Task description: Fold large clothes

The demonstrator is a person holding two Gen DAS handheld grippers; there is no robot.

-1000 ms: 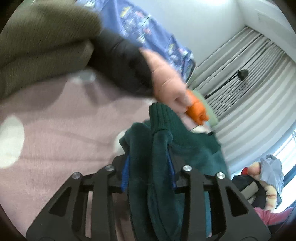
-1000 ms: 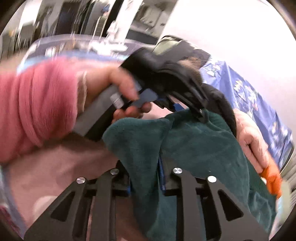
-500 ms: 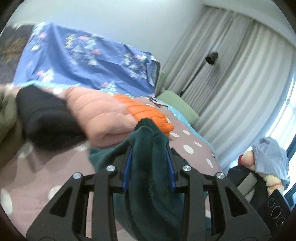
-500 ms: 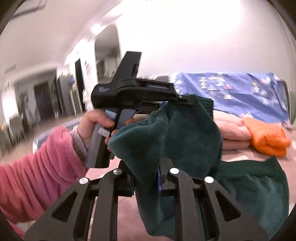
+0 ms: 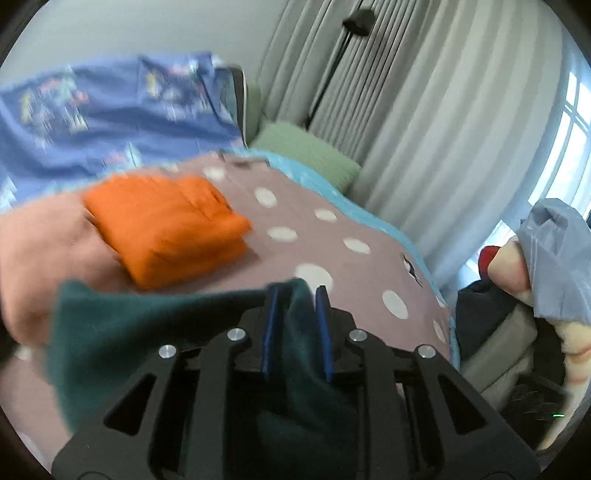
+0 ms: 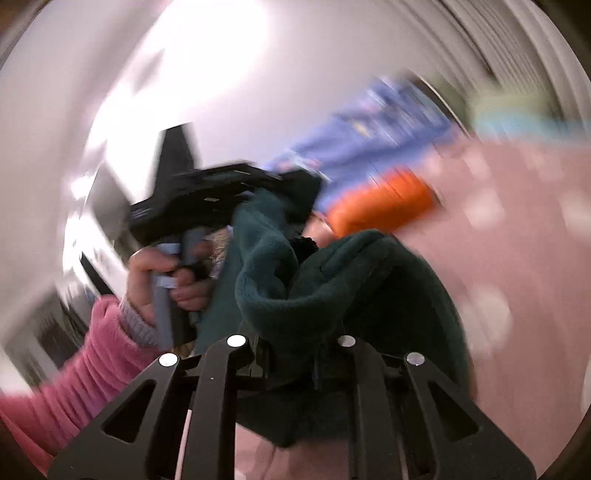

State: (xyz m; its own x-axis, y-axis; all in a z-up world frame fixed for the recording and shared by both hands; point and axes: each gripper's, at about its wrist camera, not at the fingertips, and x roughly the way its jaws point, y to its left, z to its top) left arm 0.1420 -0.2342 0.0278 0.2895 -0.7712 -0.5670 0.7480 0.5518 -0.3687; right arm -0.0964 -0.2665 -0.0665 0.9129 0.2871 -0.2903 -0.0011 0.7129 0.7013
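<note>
The polka-dot bed (image 5: pixel 332 236) carried a folded orange garment (image 5: pixel 166 229) near its head. The dark green fleece garment (image 5: pixel 155 332) hung above it, one fold clamped in the left gripper (image 5: pixel 294 295), whose fingers were closing, another clenched in the right gripper (image 6: pixel 291 332).

Polka-dot bedspread (image 5: pixel 332 236): green pillow (image 5: pixel 306 151) at its far corner, grey curtains (image 5: pixel 424 122) behind, black lamp (image 5: pixel 358 16) above.
</note>
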